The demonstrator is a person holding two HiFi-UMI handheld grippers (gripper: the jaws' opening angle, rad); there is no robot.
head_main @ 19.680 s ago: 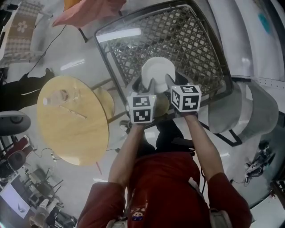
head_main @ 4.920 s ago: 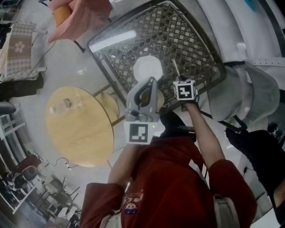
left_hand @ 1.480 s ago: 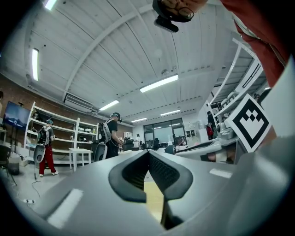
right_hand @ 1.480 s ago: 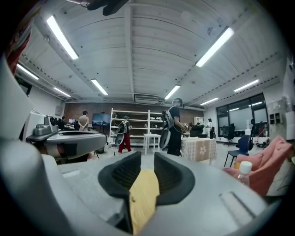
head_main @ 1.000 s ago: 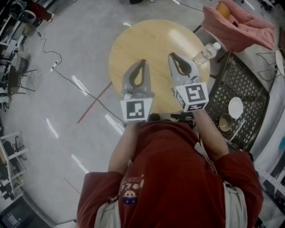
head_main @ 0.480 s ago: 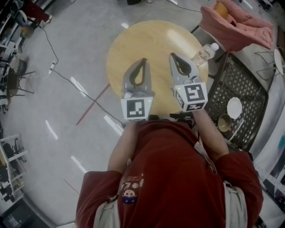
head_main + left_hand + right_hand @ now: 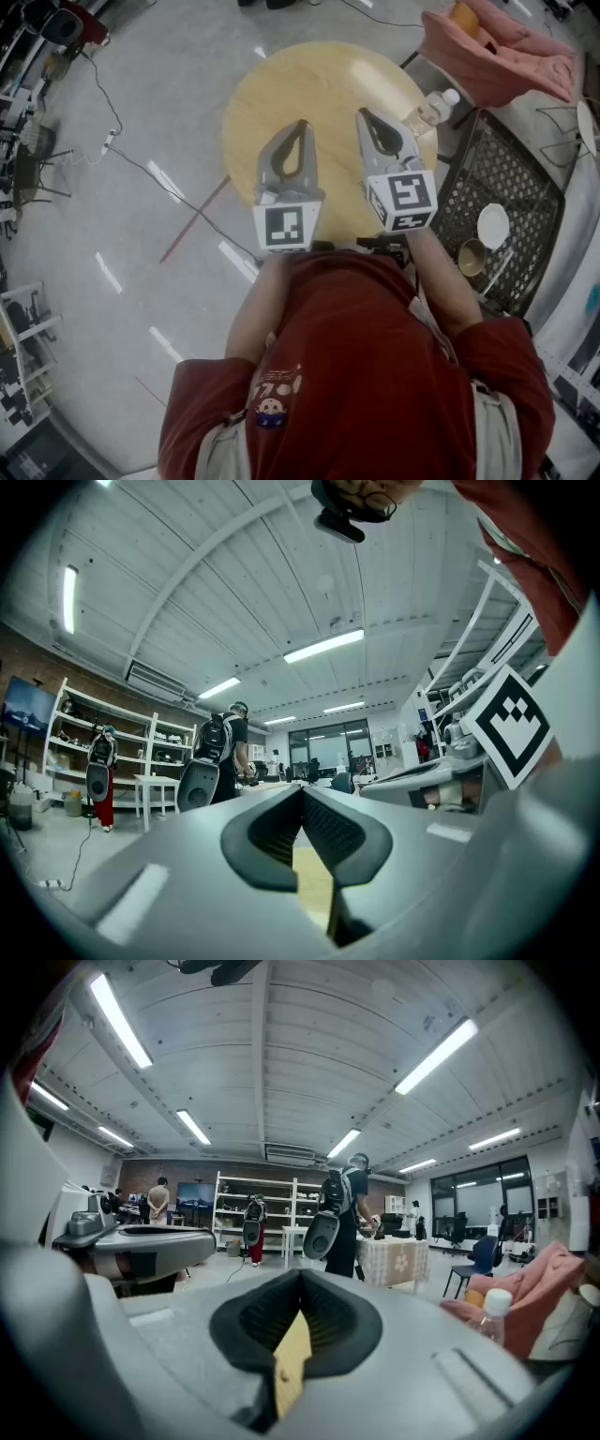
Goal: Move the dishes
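In the head view my left gripper (image 7: 299, 125) and right gripper (image 7: 364, 113) are side by side above the round wooden table (image 7: 281, 84), both shut with nothing in them. The dishes, a white plate (image 7: 493, 226) and a brown cup (image 7: 472, 257), lie on the black metal mesh table (image 7: 487, 169) at the right, well away from both grippers. In the left gripper view the jaws (image 7: 302, 790) meet tip to tip, with the right gripper (image 7: 441, 772) beside them. The right gripper view shows its jaws (image 7: 300, 1275) closed and empty.
A clear water bottle (image 7: 427, 112) stands at the round table's right edge and shows in the right gripper view (image 7: 494, 1312). A pink cloth (image 7: 497, 47) lies on a chair beyond it. Cables run over the grey floor (image 7: 141, 159). People stand by distant shelves (image 7: 253, 1218).
Several seconds ago both grippers were at the mesh table by the white plate; now they are over the round wooden table. Over the last second neither has visibly moved.
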